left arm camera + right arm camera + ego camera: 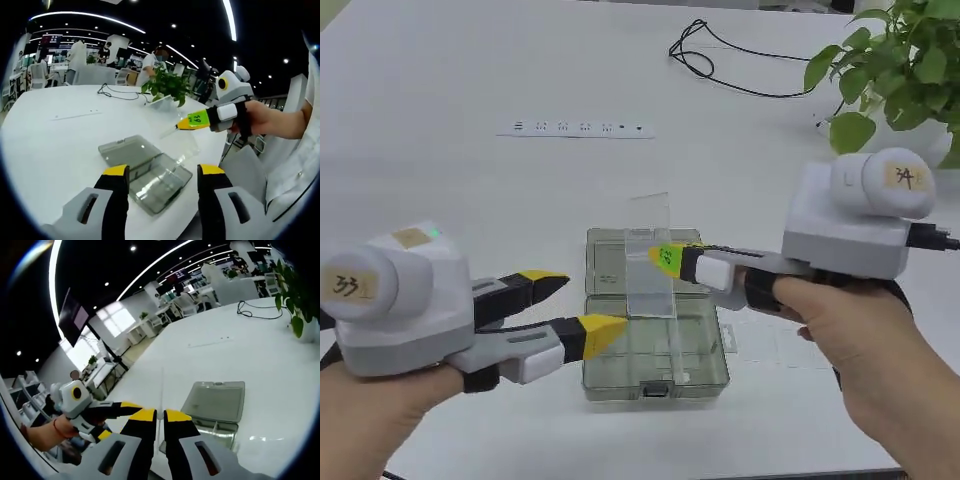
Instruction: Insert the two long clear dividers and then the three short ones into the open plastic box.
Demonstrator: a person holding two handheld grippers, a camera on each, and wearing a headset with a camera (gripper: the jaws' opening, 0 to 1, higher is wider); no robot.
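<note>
The open grey translucent plastic box (655, 365) lies near the table's front edge, its lid (610, 262) folded back. My right gripper (665, 257) reaches in from the right and is shut on a clear divider (650, 235), which it holds upright over the box's hinge area. In the right gripper view the divider (162, 382) runs as a thin edge between the shut jaws, with the box (215, 405) beyond. My left gripper (582, 305) hovers open just left of the box with nothing between its fingers. The left gripper view has the box (145, 170) ahead and the right gripper (192, 121) above it.
Faint clear pieces (775, 345) lie on the table right of the box. A white power strip (575, 128) sits farther back, a black cable (720, 55) beyond it, and a potted plant (900, 60) at the back right. People stand in the background.
</note>
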